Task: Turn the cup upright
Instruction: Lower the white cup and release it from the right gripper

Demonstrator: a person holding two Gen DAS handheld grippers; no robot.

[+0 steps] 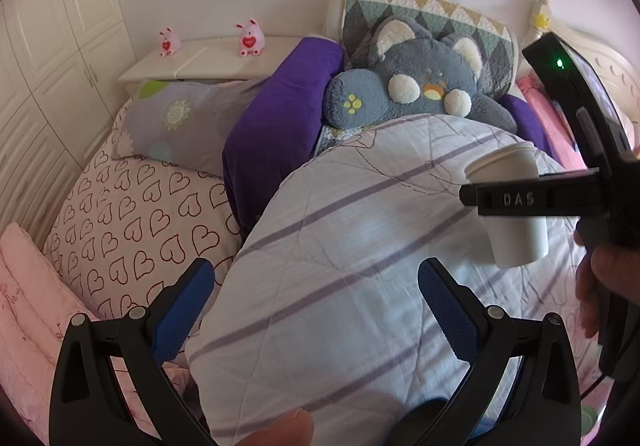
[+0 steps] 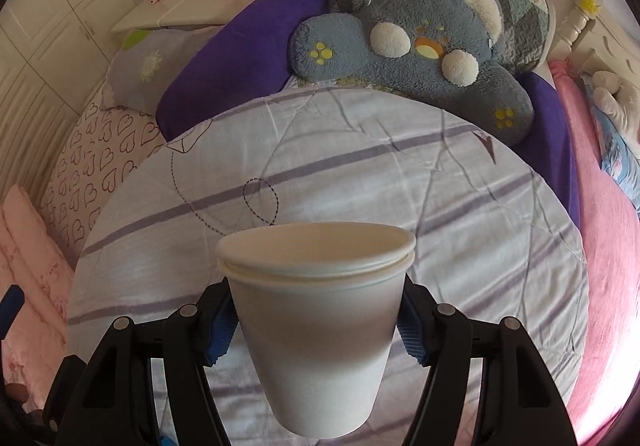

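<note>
A white paper cup point(image 2: 316, 334) is held upright, rim up, between the blue pads of my right gripper point(image 2: 316, 330), above the striped quilt point(image 2: 360, 165). It looks like two nested cups. In the left wrist view the same cup point(image 1: 512, 213) hangs at the right in the right gripper's black finger point(image 1: 532, 199), clear of the quilt point(image 1: 340, 246). My left gripper point(image 1: 316, 286) is open and empty, low over the quilt and to the left of the cup.
A grey plush bear point(image 2: 408, 41) and purple pillow point(image 2: 240, 53) lie at the head of the bed. A heart-print sheet point(image 1: 132, 213) and pink blanket point(image 1: 28, 306) are on the left. A pink blanket point(image 2: 600, 246) lies to the right.
</note>
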